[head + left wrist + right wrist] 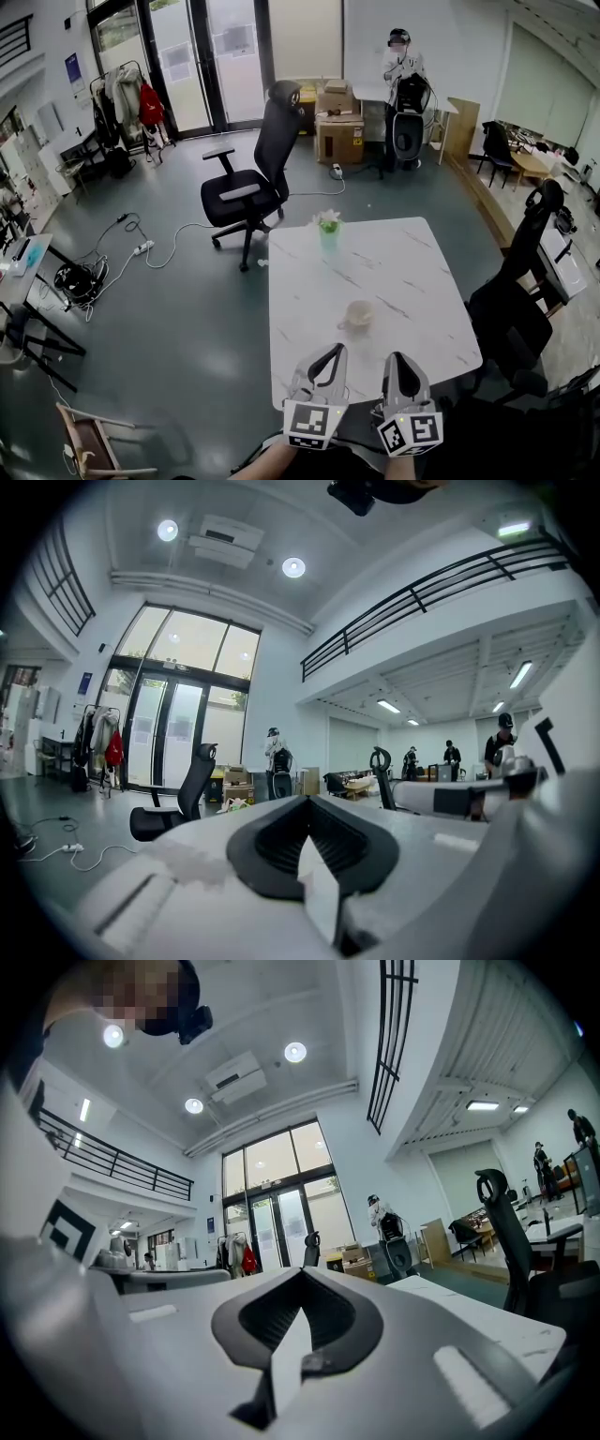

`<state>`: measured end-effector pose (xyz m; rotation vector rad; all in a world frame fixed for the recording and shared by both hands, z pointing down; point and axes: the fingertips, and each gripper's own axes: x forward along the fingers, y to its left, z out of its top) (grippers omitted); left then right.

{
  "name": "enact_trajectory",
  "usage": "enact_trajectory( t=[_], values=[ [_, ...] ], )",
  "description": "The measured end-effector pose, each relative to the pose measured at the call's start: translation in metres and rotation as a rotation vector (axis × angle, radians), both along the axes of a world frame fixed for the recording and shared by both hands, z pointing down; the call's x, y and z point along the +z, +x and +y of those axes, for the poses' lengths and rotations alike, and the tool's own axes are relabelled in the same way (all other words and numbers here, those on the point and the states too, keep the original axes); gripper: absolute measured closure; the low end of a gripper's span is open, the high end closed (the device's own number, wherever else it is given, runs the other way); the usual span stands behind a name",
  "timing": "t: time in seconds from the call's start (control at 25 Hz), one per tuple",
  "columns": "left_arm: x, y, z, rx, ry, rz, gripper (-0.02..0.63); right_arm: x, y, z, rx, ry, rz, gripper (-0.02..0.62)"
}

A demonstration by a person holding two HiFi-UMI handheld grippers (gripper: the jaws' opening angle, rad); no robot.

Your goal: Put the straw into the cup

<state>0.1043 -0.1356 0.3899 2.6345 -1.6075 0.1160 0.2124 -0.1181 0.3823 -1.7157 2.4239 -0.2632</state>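
Observation:
A cream cup [357, 316] stands on the white marble table [412, 272], near its front half. At the table's far edge is a green cup [328, 234] with pale pieces sticking out of its top; too small to tell if they are straws. My left gripper [336, 350] and right gripper [394, 359] hover side by side over the table's near edge, just short of the cream cup. Both point level and hold nothing. In the left gripper view the left gripper's [307, 801] tips meet; in the right gripper view the right gripper's [302, 1272] do too.
A black office chair [253, 178] stands beyond the table's far left corner, another black chair [525, 281] at its right side. Cables [141, 246] lie on the grey floor at left. A person [401, 75] stands far back by cardboard boxes [339, 131].

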Motion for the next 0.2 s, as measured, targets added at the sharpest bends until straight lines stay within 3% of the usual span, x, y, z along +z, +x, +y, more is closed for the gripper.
enact_trajectory(
  t=[0.2],
  values=[
    [-0.0082,0.0041,0.0036,-0.002,0.012,-0.006,0.604,-0.0072,0.0036,0.0014,-0.009,0.009,-0.004,0.598]
  ],
)
